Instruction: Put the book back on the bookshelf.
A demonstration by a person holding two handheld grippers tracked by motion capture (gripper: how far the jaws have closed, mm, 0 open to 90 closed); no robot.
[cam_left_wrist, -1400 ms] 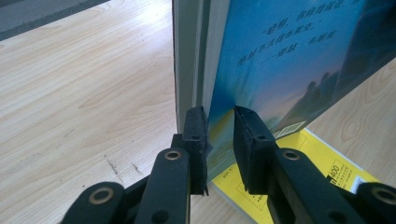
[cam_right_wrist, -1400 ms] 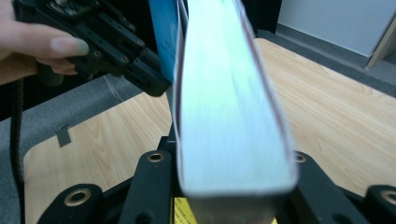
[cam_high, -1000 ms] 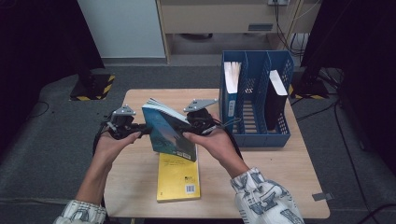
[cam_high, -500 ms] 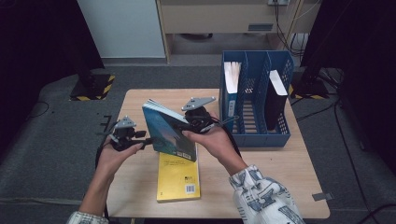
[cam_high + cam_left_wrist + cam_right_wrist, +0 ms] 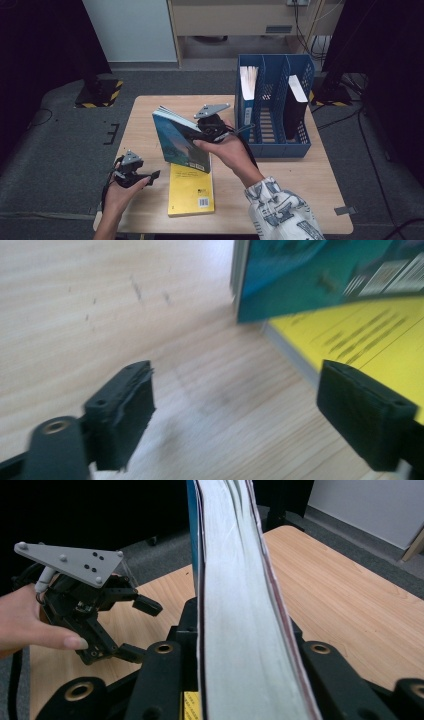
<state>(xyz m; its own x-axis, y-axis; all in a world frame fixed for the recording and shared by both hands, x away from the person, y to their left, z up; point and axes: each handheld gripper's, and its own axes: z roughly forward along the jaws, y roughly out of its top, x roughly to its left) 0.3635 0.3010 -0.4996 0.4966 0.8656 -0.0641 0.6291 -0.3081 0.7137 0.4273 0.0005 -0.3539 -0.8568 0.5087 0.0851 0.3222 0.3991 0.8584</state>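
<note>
Bare table (image 5: 145,120) left, teal book (image 5: 180,142) upright over yellow book (image 5: 191,189) edge

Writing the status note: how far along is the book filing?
Done: two books stand in the blue rack. In hand: the right tool is shut on the teal book, upright above the table; the left tool has just been opening, nothing between its jaws. Left, probably: rack the teal book, then the yellow book.
</note>
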